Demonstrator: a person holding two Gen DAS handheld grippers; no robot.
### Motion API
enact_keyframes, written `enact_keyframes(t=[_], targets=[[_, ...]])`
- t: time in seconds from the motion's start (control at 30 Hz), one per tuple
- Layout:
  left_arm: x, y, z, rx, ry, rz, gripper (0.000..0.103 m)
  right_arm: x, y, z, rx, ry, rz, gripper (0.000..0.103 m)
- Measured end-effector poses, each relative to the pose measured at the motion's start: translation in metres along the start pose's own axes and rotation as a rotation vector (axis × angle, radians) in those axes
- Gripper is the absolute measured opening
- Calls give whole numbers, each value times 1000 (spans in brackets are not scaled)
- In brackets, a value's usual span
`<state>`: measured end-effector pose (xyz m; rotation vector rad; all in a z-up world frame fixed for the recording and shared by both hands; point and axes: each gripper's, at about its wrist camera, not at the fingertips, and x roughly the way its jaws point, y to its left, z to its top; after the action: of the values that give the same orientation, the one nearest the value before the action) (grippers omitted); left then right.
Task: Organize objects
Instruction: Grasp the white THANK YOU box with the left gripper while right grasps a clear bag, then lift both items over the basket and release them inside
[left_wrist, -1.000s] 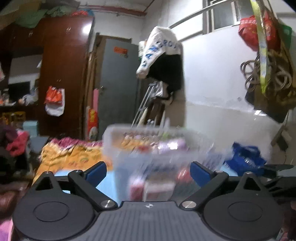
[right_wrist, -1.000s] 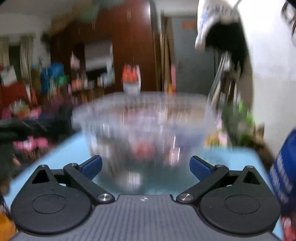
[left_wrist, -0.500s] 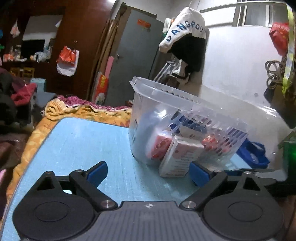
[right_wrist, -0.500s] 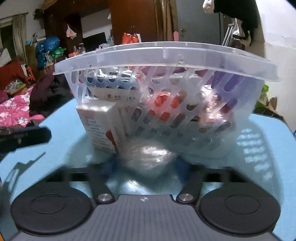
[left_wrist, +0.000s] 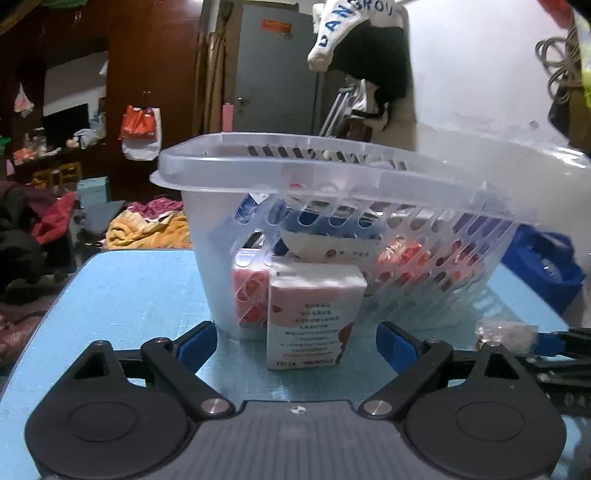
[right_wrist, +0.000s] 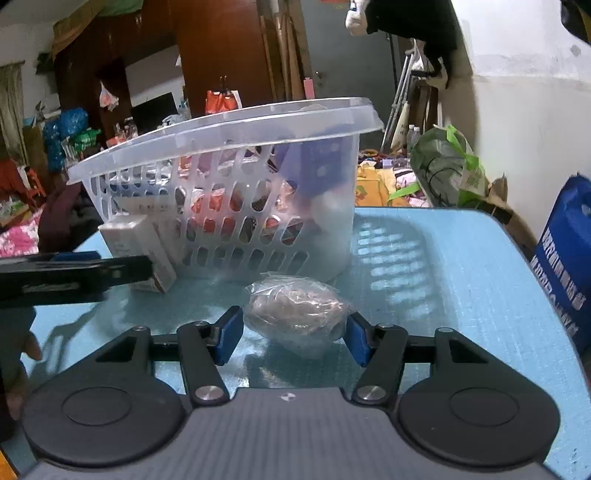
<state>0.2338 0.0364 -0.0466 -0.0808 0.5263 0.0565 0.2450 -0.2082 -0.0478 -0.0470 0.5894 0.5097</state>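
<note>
A clear slotted plastic basket (left_wrist: 369, 184) holding several packets stands on the blue table (left_wrist: 122, 291); it also shows in the right wrist view (right_wrist: 229, 155). A white and pink carton (left_wrist: 314, 314) stands upright against its front, also seen in the right wrist view (right_wrist: 138, 251). My left gripper (left_wrist: 295, 343) is open, its fingers either side of the carton and apart from it. My right gripper (right_wrist: 293, 332) has its pads against both sides of a clear plastic bag of small brownish items (right_wrist: 295, 308) lying on the table; the bag also shows in the left wrist view (left_wrist: 506, 334).
A blue bag (right_wrist: 565, 258) stands at the table's right edge. A green-and-white bag (right_wrist: 447, 166) sits beyond the far edge. Clothes and bedding (left_wrist: 147, 225) lie past the table's left side. The white wall (left_wrist: 480, 74) is close on the right.
Both grippers came down and in toward the table. The left one now brackets the carton. The right one has closed from wide open onto the plastic bag.
</note>
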Motion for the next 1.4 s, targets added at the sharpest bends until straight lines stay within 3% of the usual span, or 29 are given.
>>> enact_keyframes(t=[0.13,0.3,0.4,0.43,0.5,0.67,0.8,1.1,1.4], targets=[[8,-4,0,-8,22,94,92,-3,5,-1,-23,-19,-12,62],[13,10,1,-91,58,40,91,-2,0,-3,-25,-19,6,62],[12,8,1,-84,47,-11,69,-3,3,-4,-33,-20,6,62],[9,5,0,-69,40,-41,57,-4,3,-4,-34,-23,8,62],[1,2,-4,-27,23,-33,57,-6,2,-5,-31,-32,11,62],[-35,14,-19,-41,-87,-226,57,-8,1,-5,-32,-58,23,62],[-60,27,-30,-73,-197,-317,57,-16,4,-7,-49,-109,42,62],[-61,29,-29,-88,-212,-358,57,-33,6,-11,-79,-247,82,62],[-57,30,-28,-94,-215,-372,57,-39,6,-13,-95,-324,108,62]])
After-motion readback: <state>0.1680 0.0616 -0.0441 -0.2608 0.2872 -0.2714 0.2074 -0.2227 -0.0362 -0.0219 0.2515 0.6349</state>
